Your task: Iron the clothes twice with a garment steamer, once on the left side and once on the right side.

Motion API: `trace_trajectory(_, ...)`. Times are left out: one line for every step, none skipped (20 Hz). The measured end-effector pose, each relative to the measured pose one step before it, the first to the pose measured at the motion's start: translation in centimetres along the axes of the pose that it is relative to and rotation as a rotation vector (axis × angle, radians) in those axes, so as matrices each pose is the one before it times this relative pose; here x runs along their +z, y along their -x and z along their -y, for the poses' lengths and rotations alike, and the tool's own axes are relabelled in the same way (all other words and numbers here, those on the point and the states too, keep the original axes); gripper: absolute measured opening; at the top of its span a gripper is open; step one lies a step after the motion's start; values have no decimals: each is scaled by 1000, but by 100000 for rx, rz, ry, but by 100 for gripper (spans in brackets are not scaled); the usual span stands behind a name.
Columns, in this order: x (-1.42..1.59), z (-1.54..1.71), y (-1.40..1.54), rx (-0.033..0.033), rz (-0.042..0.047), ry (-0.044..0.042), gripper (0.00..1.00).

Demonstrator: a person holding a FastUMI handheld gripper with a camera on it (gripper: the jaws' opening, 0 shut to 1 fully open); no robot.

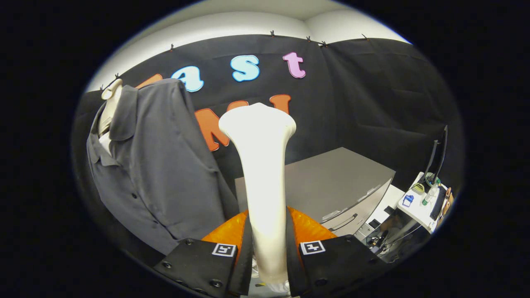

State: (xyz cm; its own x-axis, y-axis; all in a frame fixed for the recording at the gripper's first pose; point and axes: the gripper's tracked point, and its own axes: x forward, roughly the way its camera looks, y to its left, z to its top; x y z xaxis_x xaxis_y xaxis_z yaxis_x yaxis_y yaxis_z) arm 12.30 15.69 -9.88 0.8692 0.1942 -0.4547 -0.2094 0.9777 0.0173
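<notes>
Between hand-held gripper (268, 252) fingers: steamer (261, 165), clamped; shirt (153, 165) left.

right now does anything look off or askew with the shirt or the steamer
Nothing looks damaged or spilled. The grey shirt hangs on the mannequin with its collar open, slightly rumpled. The gripper is shut on the white steamer, held upright beside the shirt, head not touching the fabric.

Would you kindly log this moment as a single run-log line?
hand-held gripper: shut on garment steamer | steamer: upright, clear of shirt | grey shirt: on mannequin, left of steamer | contact: none
</notes>
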Motion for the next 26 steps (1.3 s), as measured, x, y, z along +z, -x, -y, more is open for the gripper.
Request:
trace_trajectory(-131,-1905,969,1394,580,212,43)
trace_trajectory(-236,-1743,527,1636,25,269,43)
trace_trajectory(-179,-1518,330,1455,149,350,43)
trace_trajectory(-278,-1347,56,1041,-103,933,43)
trace_trajectory(-252,-1246,-2,884,-85,1360,43)
trace_trajectory(-248,-1233,92,958,-328,1106,43)
trace_trajectory(-306,-1152,118,909,-587,373,43)
trace_trajectory(-222,-1015,-130,983,-207,598,43)
trace_trajectory(-94,-888,-111,690,-205,401,43)
trace_trajectory(-201,-661,-255,575,-426,920,43)
trace_trajectory(-134,-662,-359,232,-373,606,43)
trace_trajectory(-225,-541,-239,98,-871,803,43)
trace_trajectory(-322,-510,-316,370,-951,728,43)
trace_trajectory(-403,-331,-360,86,-1012,389,43)
trace_trajectory(-385,-111,-463,78,-1194,171,43)
trace_trajectory(-408,22,-302,-162,-1078,-21,43)
trace_trajectory(-404,182,-323,-355,-931,-281,43)
trace_trajectory(-433,19,-247,-333,-1027,-37,43)
trace_trajectory(-481,-17,-311,-130,-1158,155,43)
trace_trajectory(-553,26,-375,257,-1386,190,43)
trace_trajectory(-688,99,-322,368,-1726,281,43)
trace_trajectory(-640,144,-297,88,-1404,349,43)
trace_trajectory(-582,202,-221,-178,-1049,276,43)
trace_trajectory(-572,206,-123,-241,-1071,254,43)
trace_trajectory(-593,141,-222,-121,-1012,61,43)
trace_trajectory(-910,34,-278,30,-1171,35,43)
